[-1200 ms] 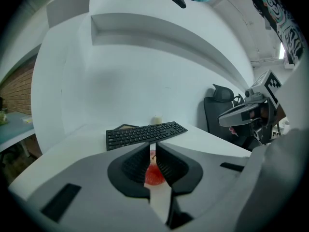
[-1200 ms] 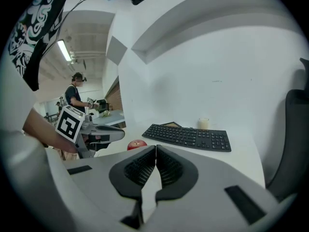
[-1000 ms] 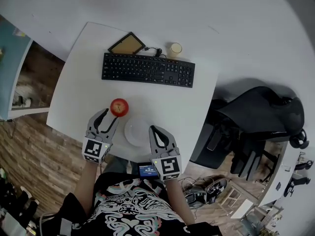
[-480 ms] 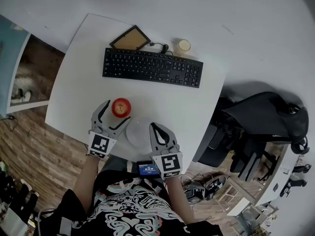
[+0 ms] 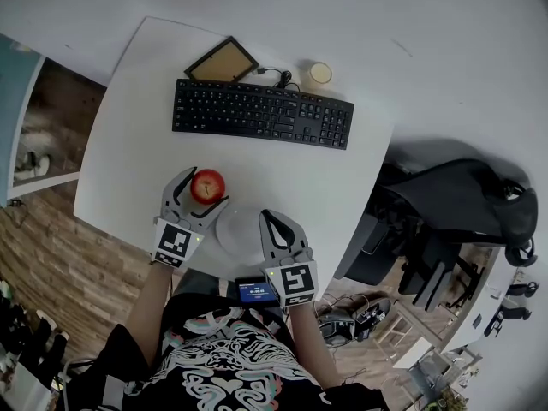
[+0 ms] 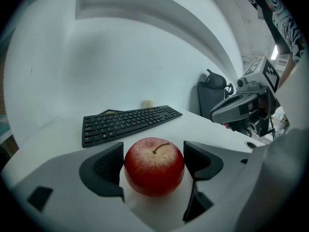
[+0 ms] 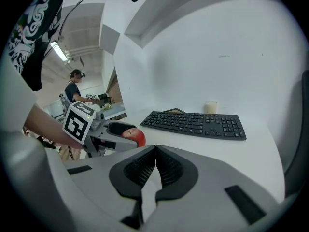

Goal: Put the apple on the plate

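Bright, even light washes the white desk (image 5: 120, 144); the apple (image 6: 154, 166) casts a soft shadow; both gripper views blacken at the corners.

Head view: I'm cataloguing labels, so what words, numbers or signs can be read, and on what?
None can be read.
Keyboard: key legends too small.
Small blue screen by the person's lap: characters blurred.
Shirt: swirling print, no legible words.

A black keyboard (image 5: 262, 114) lies across the far half of the white table (image 5: 128, 144). Behind its left end sits a dark-framed cork-coloured board (image 5: 222, 60), tilted; behind its right end stands a small pale cup (image 5: 320, 74), possibly a candle. A black chair (image 5: 454, 204) stands beside the table on a wooden floor (image 5: 60, 264).
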`<state>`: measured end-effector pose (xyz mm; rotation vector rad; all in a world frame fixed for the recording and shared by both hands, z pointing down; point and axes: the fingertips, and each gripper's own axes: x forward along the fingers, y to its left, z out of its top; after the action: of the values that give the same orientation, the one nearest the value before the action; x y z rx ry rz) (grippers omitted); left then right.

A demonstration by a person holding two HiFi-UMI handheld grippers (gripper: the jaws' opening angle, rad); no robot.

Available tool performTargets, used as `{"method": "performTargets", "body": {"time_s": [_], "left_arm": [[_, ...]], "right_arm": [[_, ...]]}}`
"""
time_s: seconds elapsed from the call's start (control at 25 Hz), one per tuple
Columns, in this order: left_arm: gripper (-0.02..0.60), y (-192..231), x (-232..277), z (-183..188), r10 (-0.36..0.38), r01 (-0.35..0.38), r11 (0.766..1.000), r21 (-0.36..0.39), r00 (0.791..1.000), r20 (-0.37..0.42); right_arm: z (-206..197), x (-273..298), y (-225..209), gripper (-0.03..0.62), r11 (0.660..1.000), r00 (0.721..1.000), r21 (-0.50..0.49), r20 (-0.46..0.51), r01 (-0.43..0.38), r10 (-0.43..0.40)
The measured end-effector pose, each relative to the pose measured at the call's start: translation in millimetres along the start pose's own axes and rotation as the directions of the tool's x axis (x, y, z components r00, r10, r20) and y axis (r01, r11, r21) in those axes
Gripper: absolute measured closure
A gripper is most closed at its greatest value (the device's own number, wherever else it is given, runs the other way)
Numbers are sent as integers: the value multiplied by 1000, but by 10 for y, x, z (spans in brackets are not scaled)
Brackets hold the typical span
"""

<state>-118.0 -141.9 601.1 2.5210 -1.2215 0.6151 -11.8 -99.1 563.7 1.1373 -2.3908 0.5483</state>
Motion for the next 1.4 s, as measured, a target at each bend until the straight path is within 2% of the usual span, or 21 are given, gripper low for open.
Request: {"method": "performTargets", "body": {"time_s": [0.24, 0.36, 0.6, 1.16, 1.4], "left_arm": [[189, 10, 22, 6, -21, 21, 1000, 11, 1000, -1], [189, -12, 12, 32, -12, 11, 999, 51, 1000, 2], [190, -1, -14, 144, -12, 11, 1000, 8, 999, 37], [190, -55, -285, 648, 24, -30, 999, 45, 993, 114], [190, -148, -327, 690, 12, -20, 997, 69, 993, 119]], "right_arm": [[-24, 28, -50, 566, 1000, 1000, 13, -6, 11, -11], [10, 19, -51, 566, 1000, 1000, 20, 1, 10, -10], [46, -23, -91, 566, 1000, 1000, 16, 19, 18, -19], [277, -345, -111, 566, 999, 995, 2, 91, 45, -45], [300, -457, -125, 566, 998, 991, 2, 119, 66, -65]]}}
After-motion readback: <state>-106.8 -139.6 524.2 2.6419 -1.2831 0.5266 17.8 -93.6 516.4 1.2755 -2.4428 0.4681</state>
